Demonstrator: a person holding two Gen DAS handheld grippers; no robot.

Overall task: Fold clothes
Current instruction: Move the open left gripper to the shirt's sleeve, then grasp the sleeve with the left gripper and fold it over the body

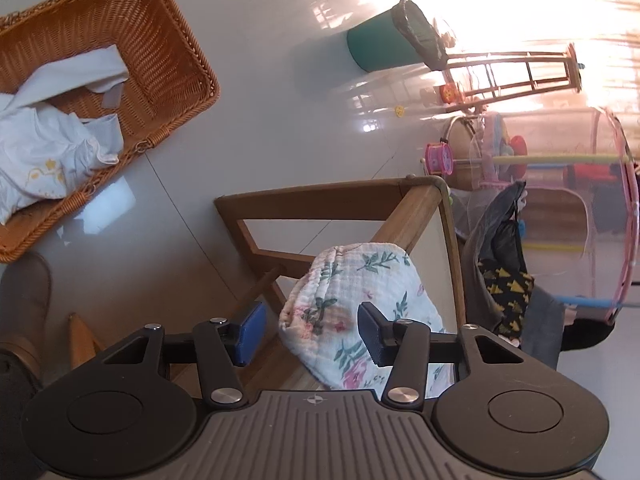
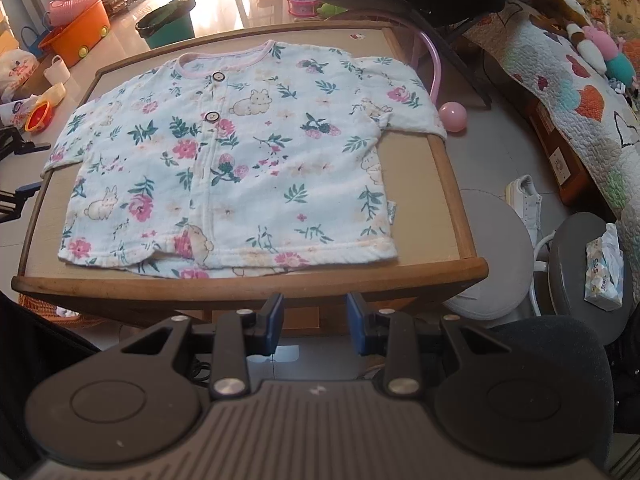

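Observation:
A floral baby shirt with two dark buttons lies spread flat, front up, on the low wooden table. Its left sleeve hangs over the table's edge. My left gripper is open with that sleeve between its fingers. The left pad stands clear of the cloth, and the right finger lies against or just in front of it. In the right wrist view the left gripper's fingers show at the far left. My right gripper is open and empty, just short of the table's near edge.
A wicker basket with white clothes sits on the tiled floor. A green bin, a wooden rack and a pink play tent stand further off. Beside the table are a pink ball, grey stools and a quilt.

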